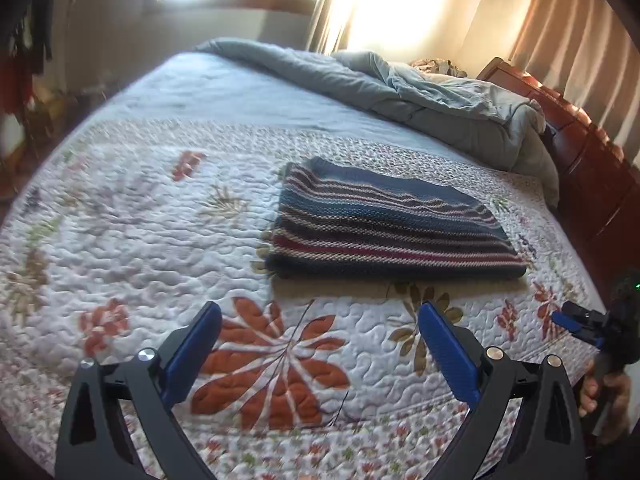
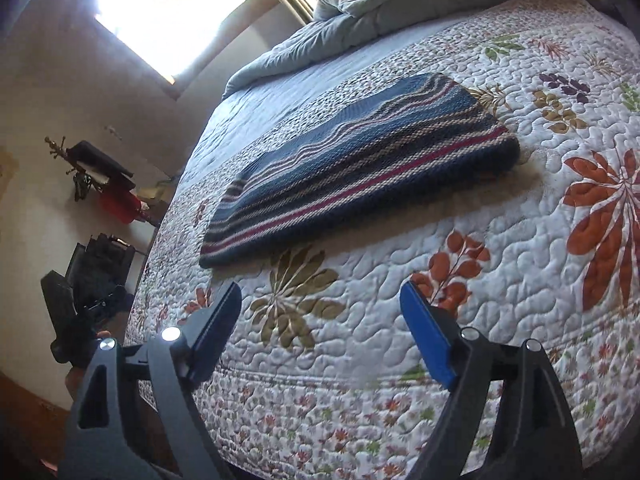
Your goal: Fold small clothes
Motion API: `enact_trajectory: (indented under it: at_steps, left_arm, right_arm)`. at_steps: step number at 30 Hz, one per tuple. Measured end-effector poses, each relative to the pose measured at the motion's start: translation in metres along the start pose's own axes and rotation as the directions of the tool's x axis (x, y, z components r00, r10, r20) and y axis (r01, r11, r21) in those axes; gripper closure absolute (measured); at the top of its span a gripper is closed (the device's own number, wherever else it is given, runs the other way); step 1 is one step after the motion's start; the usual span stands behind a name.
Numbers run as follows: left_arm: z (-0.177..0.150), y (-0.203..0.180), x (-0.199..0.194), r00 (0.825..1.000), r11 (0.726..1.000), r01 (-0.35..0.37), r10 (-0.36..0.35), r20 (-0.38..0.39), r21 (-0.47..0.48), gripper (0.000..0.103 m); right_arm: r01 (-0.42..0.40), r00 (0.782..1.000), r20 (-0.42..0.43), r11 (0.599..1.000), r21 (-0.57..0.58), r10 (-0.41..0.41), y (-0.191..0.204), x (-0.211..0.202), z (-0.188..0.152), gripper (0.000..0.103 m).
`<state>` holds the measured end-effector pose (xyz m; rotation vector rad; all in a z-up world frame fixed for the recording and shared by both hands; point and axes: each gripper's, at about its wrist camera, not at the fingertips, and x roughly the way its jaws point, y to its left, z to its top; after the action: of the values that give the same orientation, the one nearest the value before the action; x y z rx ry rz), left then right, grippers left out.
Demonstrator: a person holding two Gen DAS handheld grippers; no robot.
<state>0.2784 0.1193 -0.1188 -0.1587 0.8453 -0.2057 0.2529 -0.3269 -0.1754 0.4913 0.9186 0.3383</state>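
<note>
Sweater (image 1: 384, 224) striped (navy, red, beige), folded flat on quilt (image 1: 132, 216); both hand-held grippers (image 1: 320, 324) (image 2: 320, 304) spread, empty.

Navy-striped sweater (image 1: 384, 224) on floral quilt (image 1: 120, 216)

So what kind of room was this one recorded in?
A bedroom, almost certainly: a bed with a floral quilt, a rumpled grey duvet by the wooden headboard, and curtained windows. A folded striped sweater lies on the quilt.
</note>
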Motion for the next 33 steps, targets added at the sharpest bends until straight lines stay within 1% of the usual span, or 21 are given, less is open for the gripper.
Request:
enact_trajectory:
  at_steps: [6,7,9,11,13,15,17,18,19,20,21,22,23,26,27,28,29,30,31,32,33]
  left_arm:
    - [-0.032,-0.03,-0.039,0.999,0.994,-0.027,0.024,0.031,0.108,0.004]
    - [-0.036,-0.034,-0.043,0.999,0.993,-0.027,0.023,0.034,0.111,0.004]
    - [-0.045,-0.039,-0.053,0.999,0.995,-0.011,0.007,0.035,0.1,0.004]
    - [-0.053,-0.039,-0.059,0.999,0.996,0.027,-0.029,0.029,0.08,0.004]
    - [-0.056,-0.033,-0.061,0.997,0.995,0.07,-0.071,0.014,0.068,0.004]
    - [-0.054,-0.021,-0.059,0.994,0.993,0.105,-0.105,-0.007,0.05,0.004]
    - [-0.05,-0.003,-0.052,0.987,0.988,0.157,-0.157,-0.038,0.008,0.004]
    - [-0.043,0.011,-0.046,0.979,0.981,0.192,-0.193,-0.061,-0.02,0.004]
    - [-0.037,0.021,-0.041,0.974,0.977,0.208,-0.21,-0.078,-0.037,0.004]
    - [-0.028,0.034,-0.032,0.969,0.974,0.221,-0.226,-0.101,-0.059,0.004]
    - [-0.018,0.045,-0.023,0.961,0.968,0.237,-0.246,-0.127,-0.08,0.004]
    - [-0.004,0.06,-0.01,0.949,0.958,0.263,-0.279,-0.149,-0.115,0.004]
    - [0.009,0.072,0.003,0.937,0.947,0.286,-0.309,-0.164,-0.149,0.004]
    - [0.054,0.104,0.055,0.888,0.903,0.348,-0.404,-0.22,-0.253,0.004]
    - [0.068,0.112,0.074,0.864,0.883,0.374,-0.443,-0.239,-0.285,0.004]
    - [0.084,0.12,0.098,0.846,0.865,0.386,-0.47,-0.251,-0.319,0.004]
    - [0.097,0.126,0.119,0.841,0.86,0.38,-0.475,-0.261,-0.341,0.004]
    - [0.108,0.13,0.139,0.833,0.855,0.376,-0.48,-0.275,-0.356,0.004]
    - [0.119,0.135,0.164,0.823,0.848,0.371,-0.489,-0.289,-0.378,0.004]
    - [0.127,0.139,0.186,0.814,0.842,0.364,-0.495,-0.303,-0.398,0.004]
    - [0.135,0.141,0.211,0.802,0.833,0.362,-0.507,-0.314,-0.418,0.004]
  right_arm:
    - [0.01,1.0,0.03,0.997,-0.08,-0.007,0.037,-0.03,-0.028,0.016]
    - [0.015,0.999,0.031,0.996,-0.091,-0.012,0.041,-0.034,-0.031,0.016]
    - [0.03,0.999,0.039,0.991,-0.131,-0.026,0.053,-0.039,-0.037,0.015]
    - [0.068,0.997,0.05,0.979,-0.193,-0.06,0.068,-0.039,-0.043,0.013]
    - [0.137,0.99,0.082,0.941,-0.308,-0.117,0.094,-0.032,-0.055,0.012]
    - [0.186,0.982,0.102,0.874,-0.449,-0.157,0.125,-0.014,-0.071,0.011]
    - [0.233,0.972,0.133,0.756,-0.612,-0.191,0.162,0.018,-0.093,0.011]
    - [0.261,0.965,0.16,0.682,-0.683,-0.209,0.178,0.037,-0.103,0.011]
    - [0.284,0.958,0.181,0.63,-0.722,-0.224,0.186,0.051,-0.109,0.011]
    - [0.314,0.947,0.213,0.557,-0.769,-0.241,0.198,0.072,-0.117,0.011]
    - [0.338,0.938,0.24,0.498,-0.798,-0.25,0.207,0.09,-0.122,0.011]
    - [0.36,0.927,0.265,0.436,-0.825,-0.265,0.215,0.114,-0.126,0.011]
    - [0.378,0.918,0.287,0.387,-0.841,-0.273,0.22,0.133,-0.126,0.011]
    - [0.461,0.871,0.39,0.225,-0.858,-0.3,0.232,0.191,-0.12,0.012]
    - [0.48,0.857,0.413,0.185,-0.858,-0.309,0.234,0.207,-0.117,0.013]
    - [0.501,0.84,0.44,0.142,-0.854,-0.317,0.236,0.225,-0.11,0.013]
    - [0.514,0.828,0.456,0.117,-0.849,-0.326,0.237,0.238,-0.105,0.013]
    - [0.524,0.812,0.464,0.093,-0.847,-0.355,0.238,0.25,-0.1,0.013]
    - [0.53,0.803,0.474,0.071,-0.845,-0.361,0.238,0.264,-0.092,0.014]
    - [0.533,0.799,0.478,0.062,-0.844,-0.364,0.238,0.271,-0.088,0.016]
    - [0.533,0.796,0.479,0.052,-0.845,-0.369,0.238,0.28,-0.083,0.017]
